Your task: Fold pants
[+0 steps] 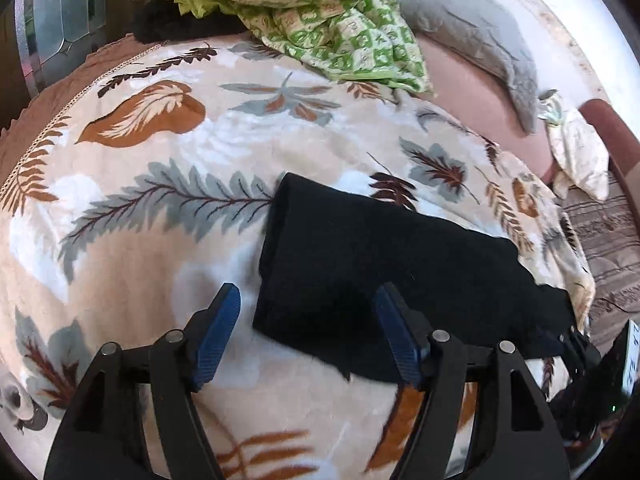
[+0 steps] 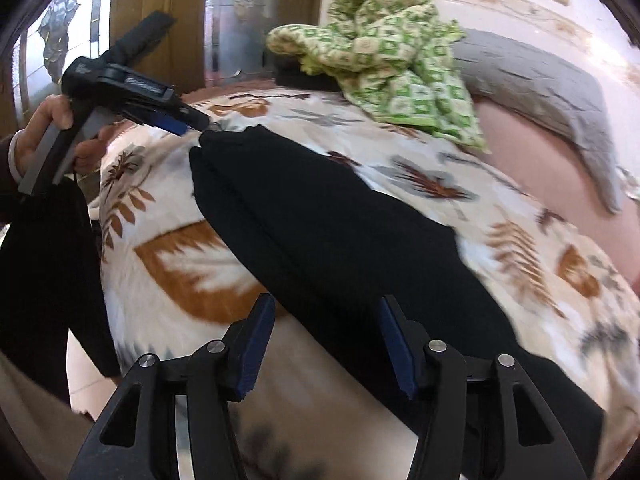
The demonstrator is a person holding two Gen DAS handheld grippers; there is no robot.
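Observation:
The black pants [image 1: 360, 264] lie folded lengthwise in a long strip on the leaf-patterned blanket [image 1: 140, 208]. My left gripper [image 1: 308, 300] is open, its fingers straddling the near corner of the pants' end, just above the cloth. In the right wrist view the pants [image 2: 320, 232] run from far left to near right. My right gripper [image 2: 326, 312] is open over the strip's near part. The left gripper [image 2: 188, 124] shows there in a hand, its tip at the pants' far end.
A green patterned quilt [image 1: 320, 20] is heaped at the back of the bed beside a grey pillow [image 1: 480, 40]. A dark garment [image 2: 44, 264] hangs at the left. A glass door [image 2: 240, 20] stands behind. The bed's edge drops off at the right [image 1: 600, 240].

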